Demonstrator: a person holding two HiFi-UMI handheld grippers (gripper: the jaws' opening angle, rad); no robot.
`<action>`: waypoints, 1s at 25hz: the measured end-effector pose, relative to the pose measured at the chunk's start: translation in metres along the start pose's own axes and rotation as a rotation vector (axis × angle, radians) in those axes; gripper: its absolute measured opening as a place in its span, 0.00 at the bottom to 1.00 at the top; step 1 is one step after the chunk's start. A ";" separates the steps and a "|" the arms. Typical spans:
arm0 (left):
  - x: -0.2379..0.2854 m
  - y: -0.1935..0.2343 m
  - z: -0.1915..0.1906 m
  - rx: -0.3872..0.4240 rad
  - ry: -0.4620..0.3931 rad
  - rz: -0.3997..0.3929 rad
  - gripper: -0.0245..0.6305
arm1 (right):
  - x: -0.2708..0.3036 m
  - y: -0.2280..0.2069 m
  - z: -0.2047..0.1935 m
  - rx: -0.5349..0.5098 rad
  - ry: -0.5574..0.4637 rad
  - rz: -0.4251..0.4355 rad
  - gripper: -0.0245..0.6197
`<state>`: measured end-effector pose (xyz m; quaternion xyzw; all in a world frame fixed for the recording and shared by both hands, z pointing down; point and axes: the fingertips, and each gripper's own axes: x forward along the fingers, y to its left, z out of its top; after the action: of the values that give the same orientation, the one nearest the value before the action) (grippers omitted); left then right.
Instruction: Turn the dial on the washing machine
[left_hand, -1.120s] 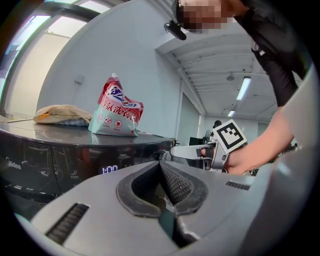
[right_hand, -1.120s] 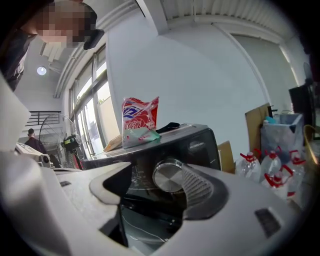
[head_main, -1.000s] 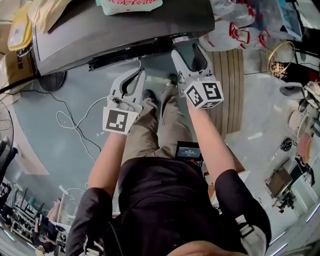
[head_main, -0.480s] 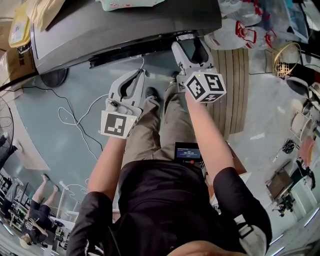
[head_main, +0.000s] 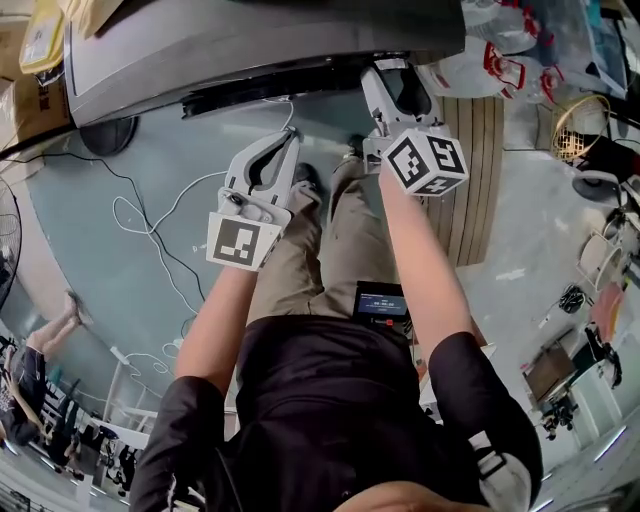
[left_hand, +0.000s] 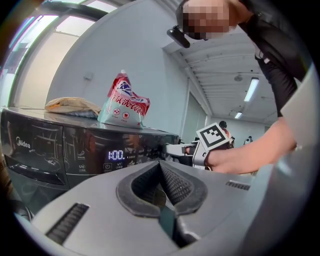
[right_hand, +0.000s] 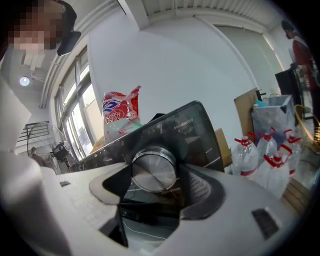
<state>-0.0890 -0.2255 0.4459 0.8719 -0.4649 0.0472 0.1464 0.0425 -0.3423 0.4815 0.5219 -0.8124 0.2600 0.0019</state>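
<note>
The dark grey washing machine (head_main: 250, 50) fills the top of the head view. Its front panel (left_hand: 75, 150) shows a lit "1:00" display (left_hand: 116, 154). The round silver dial (right_hand: 154, 169) sits on that panel. My right gripper (right_hand: 155, 181) is open right at the panel, one jaw on each side of the dial; I cannot tell if they touch it. From above, the right gripper (head_main: 395, 82) hides the dial. My left gripper (head_main: 283, 142) hangs back from the machine, shut and empty, its pads (left_hand: 172, 187) pressed together.
A red and white bag (left_hand: 124, 102) and a folded cloth (left_hand: 67, 106) lie on the machine's top. Water bottles (right_hand: 260, 150) stand right of the machine beside a wooden pallet (head_main: 465, 170). White cables (head_main: 150, 230) trail over the floor at the left.
My right gripper has moved forward to the machine's front, jaws still spread. The left gripper has edged slightly forward and stayed shut.
</note>
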 end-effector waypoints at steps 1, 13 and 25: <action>0.000 -0.001 -0.002 -0.005 0.006 0.001 0.03 | 0.000 0.000 0.000 -0.002 0.000 0.000 0.51; -0.001 -0.008 -0.021 -0.020 0.032 -0.014 0.03 | 0.001 0.004 -0.001 -0.022 -0.022 0.011 0.48; 0.001 -0.015 -0.020 -0.027 0.036 -0.020 0.03 | -0.002 0.005 -0.001 -0.283 0.034 -0.057 0.47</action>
<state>-0.0747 -0.2122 0.4623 0.8736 -0.4540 0.0550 0.1667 0.0390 -0.3393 0.4796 0.5347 -0.8258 0.1514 0.0964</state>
